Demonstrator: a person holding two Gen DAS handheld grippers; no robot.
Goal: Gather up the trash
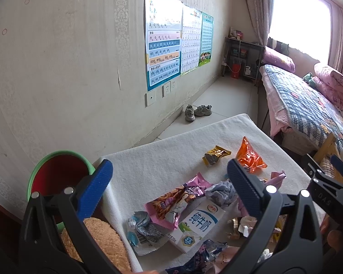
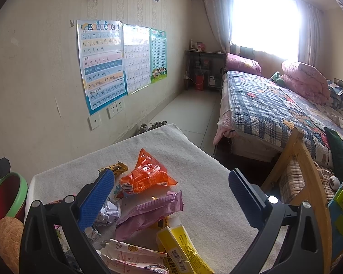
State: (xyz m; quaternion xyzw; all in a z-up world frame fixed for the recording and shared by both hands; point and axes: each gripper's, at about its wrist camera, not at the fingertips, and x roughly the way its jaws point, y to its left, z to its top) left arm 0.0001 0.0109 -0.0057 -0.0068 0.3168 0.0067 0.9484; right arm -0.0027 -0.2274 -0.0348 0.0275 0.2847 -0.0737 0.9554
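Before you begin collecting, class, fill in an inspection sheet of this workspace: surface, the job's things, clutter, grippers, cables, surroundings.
Surface: white towel covering the table.
Job's things: orange snack bag, milk carton, pink wrapper, yellow packet, crumpled foil; green-rimmed bin at table's left.
Clutter: orange plush toy.
Grippers: left gripper open; right gripper open; both empty.
Cables: white cord at far shelf.
Surroundings: wall charts, shoes, bed.

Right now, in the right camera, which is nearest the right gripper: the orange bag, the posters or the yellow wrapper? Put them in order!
1. Yellow wrapper: low on the towel, between the right gripper fingers.
2. Orange bag: further up the towel, toward the left.
3. Posters: far off on the left wall.
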